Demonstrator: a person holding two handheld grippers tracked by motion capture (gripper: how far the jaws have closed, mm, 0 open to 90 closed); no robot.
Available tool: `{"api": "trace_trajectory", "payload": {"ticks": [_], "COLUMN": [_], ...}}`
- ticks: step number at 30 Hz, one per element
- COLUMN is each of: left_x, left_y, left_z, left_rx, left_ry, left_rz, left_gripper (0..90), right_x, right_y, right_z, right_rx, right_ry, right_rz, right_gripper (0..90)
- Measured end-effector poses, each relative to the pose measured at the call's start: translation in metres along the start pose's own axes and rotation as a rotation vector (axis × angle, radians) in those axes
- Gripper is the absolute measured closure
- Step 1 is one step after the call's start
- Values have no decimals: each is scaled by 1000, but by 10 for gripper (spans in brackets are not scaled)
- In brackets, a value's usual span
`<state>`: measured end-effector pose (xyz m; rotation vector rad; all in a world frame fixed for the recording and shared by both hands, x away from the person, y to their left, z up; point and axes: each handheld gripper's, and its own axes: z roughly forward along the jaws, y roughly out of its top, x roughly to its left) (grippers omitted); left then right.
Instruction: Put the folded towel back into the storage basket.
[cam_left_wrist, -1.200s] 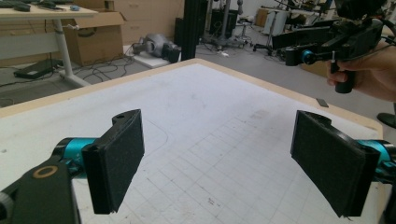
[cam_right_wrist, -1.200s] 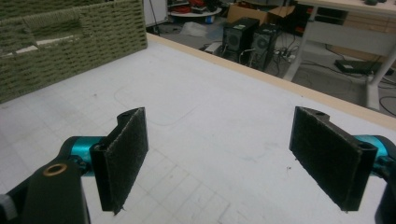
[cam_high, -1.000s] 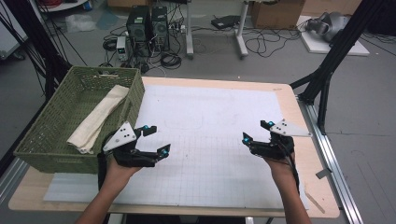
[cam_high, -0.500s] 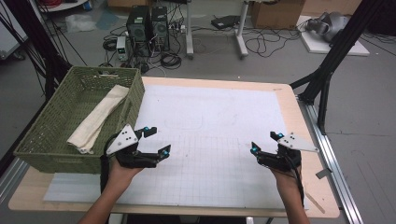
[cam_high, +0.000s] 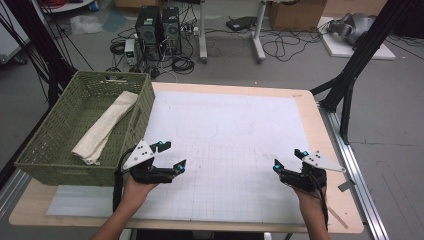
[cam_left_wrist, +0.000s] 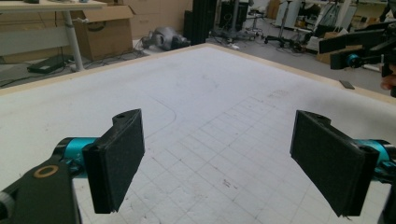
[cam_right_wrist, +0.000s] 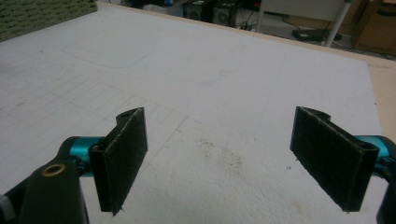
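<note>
Ahead of and between the left gripper and the right gripper the white mat lies open, while the green basket walls off the left gripper's outer side.

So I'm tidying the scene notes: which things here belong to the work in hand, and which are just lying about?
In the work:
- left gripper, jaws open, empty
- right gripper, jaws open, empty
- folded cloth lying in the green basket, nearest the left gripper
- white grid mat under both grippers

Lying about:
- computer towers on the floor
- cardboard box
- floor cables
</note>
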<state>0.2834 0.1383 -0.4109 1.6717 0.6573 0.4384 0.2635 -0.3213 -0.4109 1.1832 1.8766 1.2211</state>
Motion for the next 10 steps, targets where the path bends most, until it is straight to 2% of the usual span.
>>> {"api": "trace_trajectory", "payload": {"ticks": [10], "left_x": [-1], "left_y": [-2], "left_z": [5], "left_rx": [10], "left_ry": [-10], "left_rz": [1], "left_gripper": [181], "right_x": [-1], "right_y": [-4], "right_z": [0], "right_rx": [20], "right_ry": [-9], "right_rz": [-11], "right_gripper": [177]}}
